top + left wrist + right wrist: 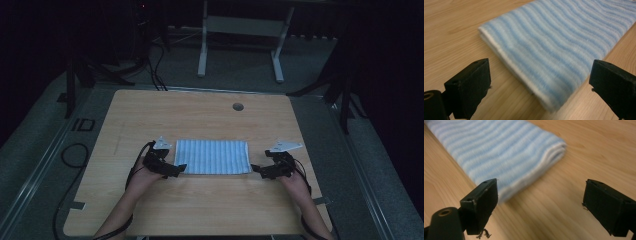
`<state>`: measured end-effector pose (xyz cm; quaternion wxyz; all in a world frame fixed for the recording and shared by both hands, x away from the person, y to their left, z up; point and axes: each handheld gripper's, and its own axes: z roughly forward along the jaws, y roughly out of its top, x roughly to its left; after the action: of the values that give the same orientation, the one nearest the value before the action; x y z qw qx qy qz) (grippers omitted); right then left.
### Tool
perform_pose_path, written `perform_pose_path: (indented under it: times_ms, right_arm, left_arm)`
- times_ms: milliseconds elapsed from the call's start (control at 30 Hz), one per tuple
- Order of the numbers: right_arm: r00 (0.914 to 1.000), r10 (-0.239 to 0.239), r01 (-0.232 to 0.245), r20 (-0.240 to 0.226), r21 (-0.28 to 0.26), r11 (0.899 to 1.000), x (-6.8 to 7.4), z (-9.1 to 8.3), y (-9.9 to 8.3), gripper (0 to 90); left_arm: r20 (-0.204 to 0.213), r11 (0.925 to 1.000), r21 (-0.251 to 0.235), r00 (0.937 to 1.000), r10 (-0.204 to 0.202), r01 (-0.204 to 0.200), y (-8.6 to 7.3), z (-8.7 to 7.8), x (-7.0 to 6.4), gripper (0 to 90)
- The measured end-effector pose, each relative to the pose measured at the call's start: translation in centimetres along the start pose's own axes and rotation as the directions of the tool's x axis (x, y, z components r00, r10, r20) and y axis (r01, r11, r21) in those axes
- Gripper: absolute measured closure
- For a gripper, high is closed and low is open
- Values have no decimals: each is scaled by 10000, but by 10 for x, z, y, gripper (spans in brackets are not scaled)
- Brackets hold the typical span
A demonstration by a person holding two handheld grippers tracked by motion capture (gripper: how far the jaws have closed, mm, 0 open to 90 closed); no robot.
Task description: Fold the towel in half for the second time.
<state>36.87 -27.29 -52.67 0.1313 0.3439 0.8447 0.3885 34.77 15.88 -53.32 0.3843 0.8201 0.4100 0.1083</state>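
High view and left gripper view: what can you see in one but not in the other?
From the high view: the person's two hands, the left gripper and the right gripper at either end of the towel, the whole table, a round hole in it, and a grey floor with a white frame behind. From the left gripper view: the towel's fuzzy blue and white stripes, its folded white edge, and the open black jaws up close. Both share the striped towel lying flat on the wooden table.

Bare table (200, 115) lies open all round the folded towel (213, 156); nothing blocks either short end.
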Motion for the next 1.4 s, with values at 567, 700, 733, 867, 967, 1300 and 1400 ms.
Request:
perform_pose_path:
  times_ms: [567,700,733,867,967,1300,1400]
  right_arm:
    - [9901,797,-780,1152,-188,9968,-14,-41,-51,121]
    - [9870,1076,-1027,1191,-466,9936,-16,-49,-60,121]
    - [9869,1127,-1070,1154,-544,9928,-17,-51,-62,121]
    - [9840,1227,-1136,1289,-756,9906,-23,-58,-68,122]
    - [9794,1253,-1144,1583,-761,9905,-26,-61,-72,121]
    - [9597,1842,-1671,2121,-960,9813,-35,-68,-77,123]
    - [9508,1929,-1747,2422,-949,9800,-34,-67,-76,122]
  left_arm:
    - [-739,9966,-426,9945,-738,708,-49,-34,22,37]
    - [-906,9931,-634,9905,-1038,983,-56,-42,26,37]
    - [-950,9925,-561,9890,-1137,1087,-57,-43,26,37]
    - [-1440,9928,-416,9826,-1175,1126,-63,-47,28,25]
    - [-1668,9902,-664,9770,-1326,1230,-66,-51,31,24]
    - [-2266,9733,-1674,9547,-1929,1569,-76,-66,44,25]
    - [-2587,9639,-2044,9402,-2216,1709,-78,-70,46,25]
